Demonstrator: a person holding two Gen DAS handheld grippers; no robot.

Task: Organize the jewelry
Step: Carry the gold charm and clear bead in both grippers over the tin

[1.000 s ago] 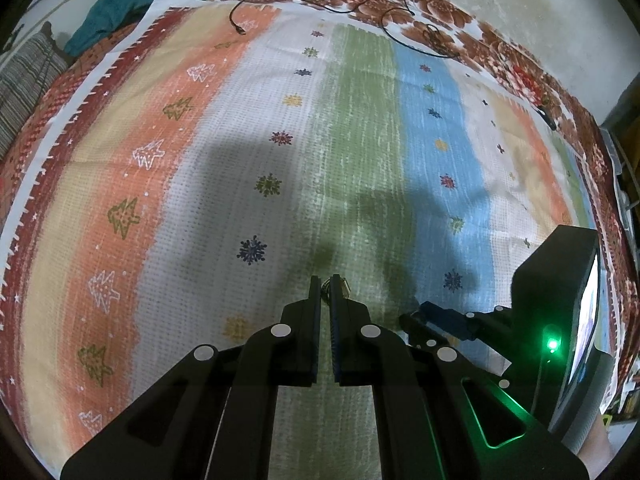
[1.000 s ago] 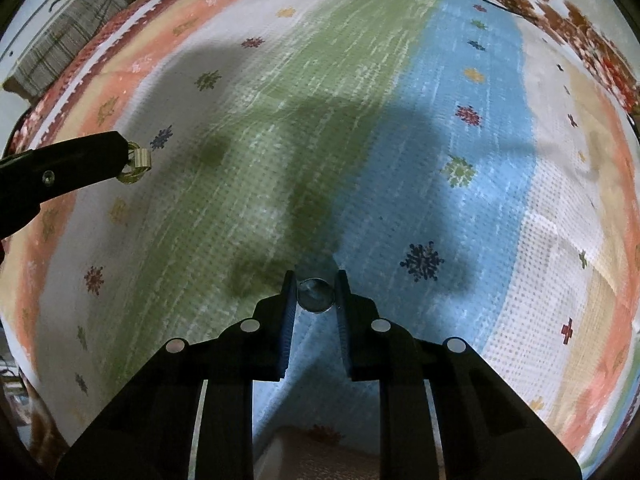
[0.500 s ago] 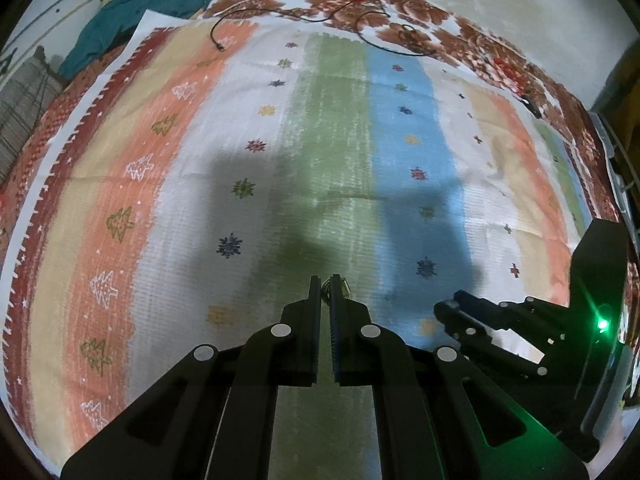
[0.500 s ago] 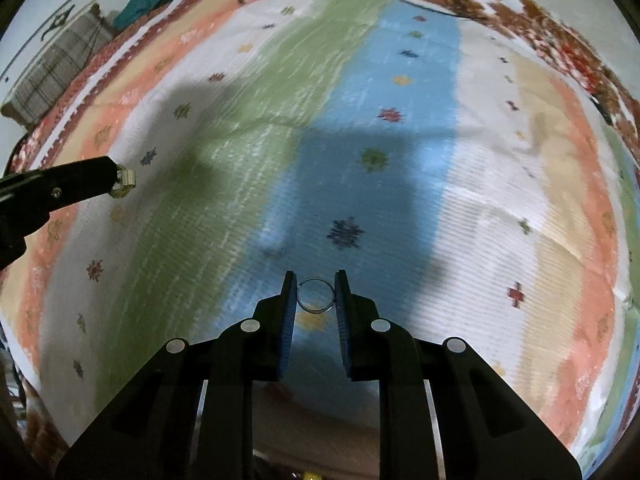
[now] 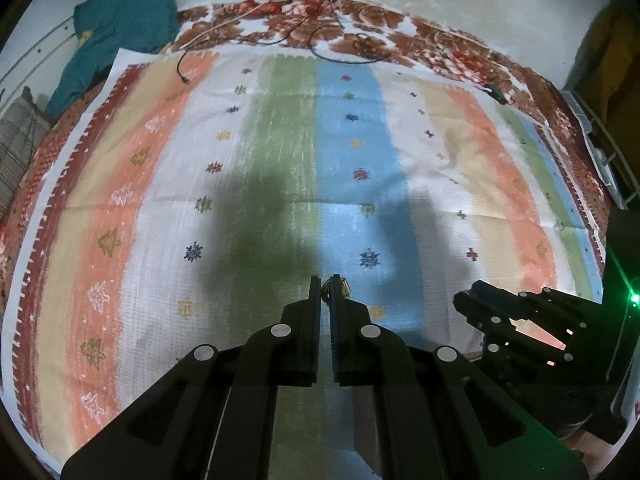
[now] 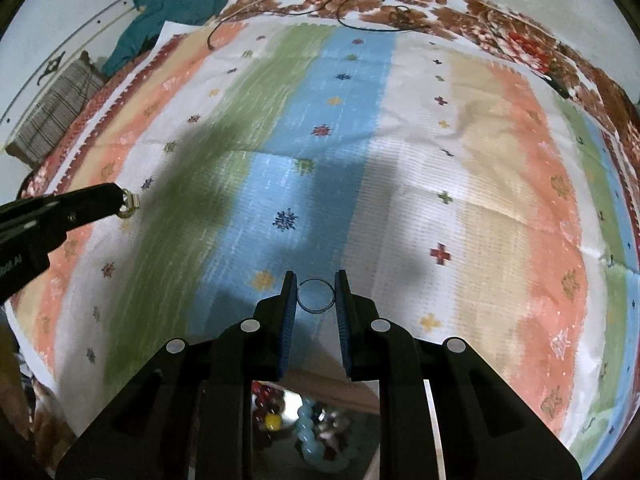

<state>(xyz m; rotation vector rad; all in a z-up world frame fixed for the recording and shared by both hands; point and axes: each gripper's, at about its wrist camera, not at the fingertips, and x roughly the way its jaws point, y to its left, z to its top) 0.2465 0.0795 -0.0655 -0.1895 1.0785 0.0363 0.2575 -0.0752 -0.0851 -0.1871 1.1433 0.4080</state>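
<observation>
My left gripper (image 5: 325, 286) is shut on a small gold ring (image 5: 335, 285) and holds it above the striped cloth (image 5: 280, 140). In the right wrist view the same gripper (image 6: 120, 204) comes in from the left with the gold ring (image 6: 129, 203) at its tip. My right gripper (image 6: 316, 286) is shut on a thin round ring (image 6: 316, 296), held flat between its pads above the blue stripe. The right gripper also shows in the left wrist view (image 5: 472, 300) at the right.
Below the right gripper sits a container of mixed jewelry (image 6: 308, 428) with pale blue beads. A teal garment (image 5: 120, 28) and black cables (image 5: 332, 28) lie at the far end. A striped cushion (image 6: 56, 116) lies at the left.
Both grippers have pulled back and risen from the cloth, so more of the far edge and wall shows. The jewelry container has come into the right wrist view. Both rings stay gripped.
</observation>
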